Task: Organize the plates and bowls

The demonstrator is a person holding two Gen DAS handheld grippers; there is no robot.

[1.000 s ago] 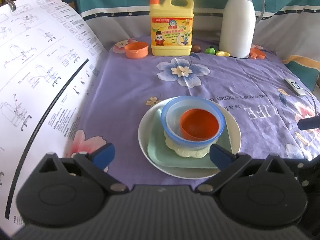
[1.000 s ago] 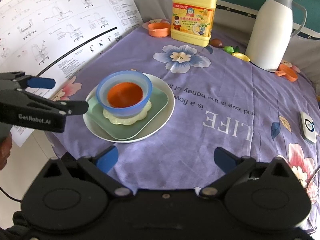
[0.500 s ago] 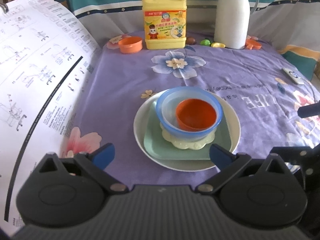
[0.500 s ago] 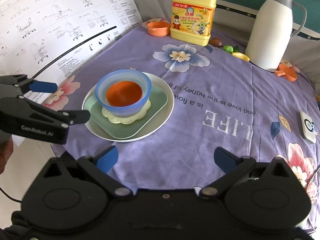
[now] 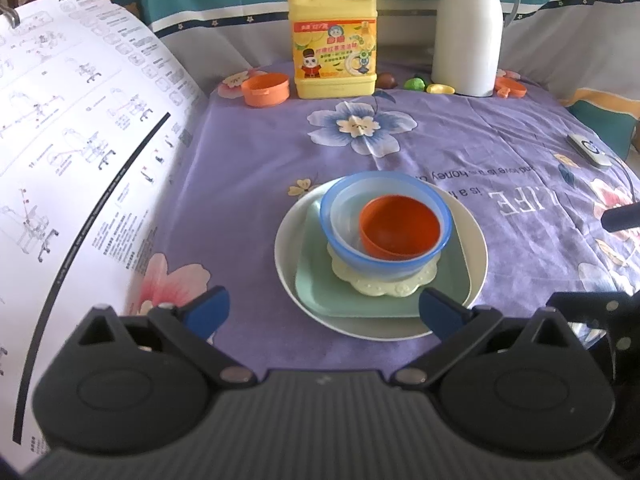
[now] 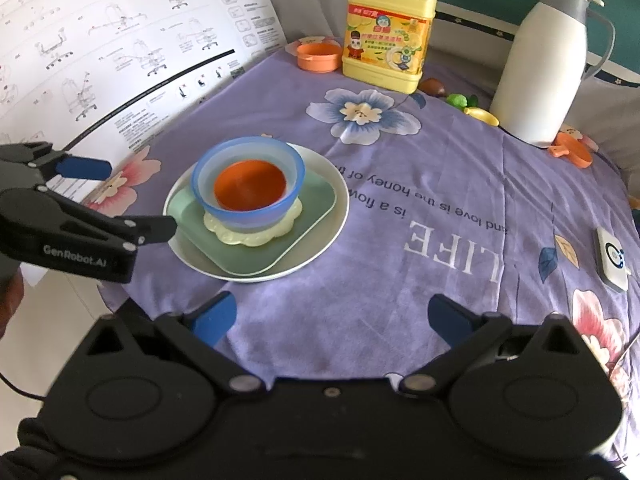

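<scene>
The dishes sit nested in one stack near the table's front left: a white round plate [image 5: 472,240] [image 6: 324,236], then a green square plate [image 5: 320,292] [image 6: 260,262], a pale yellow flower-edged saucer [image 5: 380,285] [image 6: 236,236], a blue bowl [image 5: 344,240] [image 6: 204,184] and, inside it, an orange bowl [image 5: 400,224] [image 6: 250,186]. My left gripper [image 5: 322,310] [image 6: 140,196] hovers open and empty just in front of the stack's near-left rim. My right gripper [image 6: 332,316] is open and empty over the cloth, short of the stack and to its right.
A large printed instruction sheet [image 5: 72,152] rises along the left edge. At the back stand a yellow detergent jug [image 5: 334,40], a white thermos [image 5: 468,28], a small orange bowl [image 5: 266,89] and small toy fruits [image 5: 416,83]. A white corded device [image 6: 610,258] lies at the right.
The left gripper has drifted slightly in front of the stack. Both grippers stay open, and the dishes have not moved.
</scene>
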